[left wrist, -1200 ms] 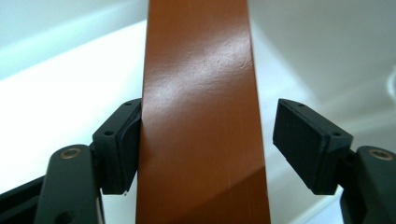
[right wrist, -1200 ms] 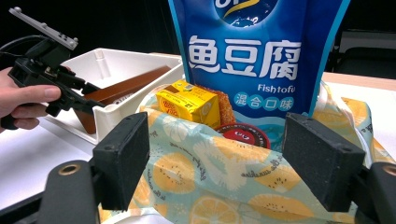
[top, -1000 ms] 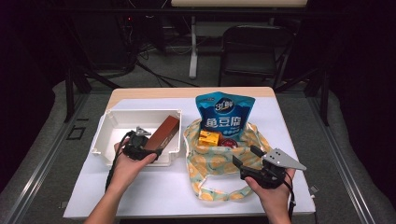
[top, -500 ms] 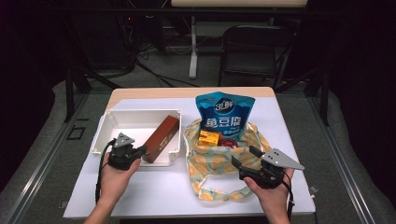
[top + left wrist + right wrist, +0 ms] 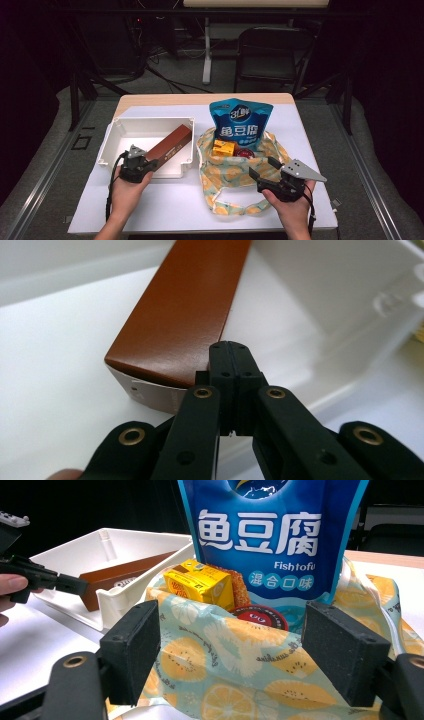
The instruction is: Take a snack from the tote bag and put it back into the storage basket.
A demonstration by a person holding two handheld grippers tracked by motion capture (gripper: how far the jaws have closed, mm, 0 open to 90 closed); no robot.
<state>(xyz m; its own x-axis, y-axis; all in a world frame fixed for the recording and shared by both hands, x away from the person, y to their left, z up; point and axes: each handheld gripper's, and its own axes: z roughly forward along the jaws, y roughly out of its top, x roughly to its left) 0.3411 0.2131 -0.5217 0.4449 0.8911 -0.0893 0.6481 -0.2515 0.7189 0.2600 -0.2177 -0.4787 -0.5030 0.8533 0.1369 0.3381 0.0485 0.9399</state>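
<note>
white-covered table (image 5: 175,205) under everything, dark room and a chair beyond. found the left gripper (image 5: 231,347) pressed together with nothing pinched, tips just at the near top edge of the brown box (image 5: 185,305); touching or a hair apart, could not tell. judged the risk from there: with shut tips, could only nudge, so might shove the box along the floor of the white bin (image 5: 325,290) or knock its raised end off the wall instead of lifting it; would have to spread before any grip, and might then slip on such smooth card. looked long and slim, that box, glossy rust-brown with crisp edges and a pale end face bearing small print; lay slantwise inside the bin, far end seemingly propped toward the right wall. further out, kept the right gripper (image 5: 262,167) spread wide and empty at the near side of the fruit-print cloth bag (image 5: 235,172), well apart from the bin; inside the bag, stood a blue pouch (image 5: 241,125) behind a yellow carton (image 5: 223,147) and a red lid (image 5: 243,152).
</note>
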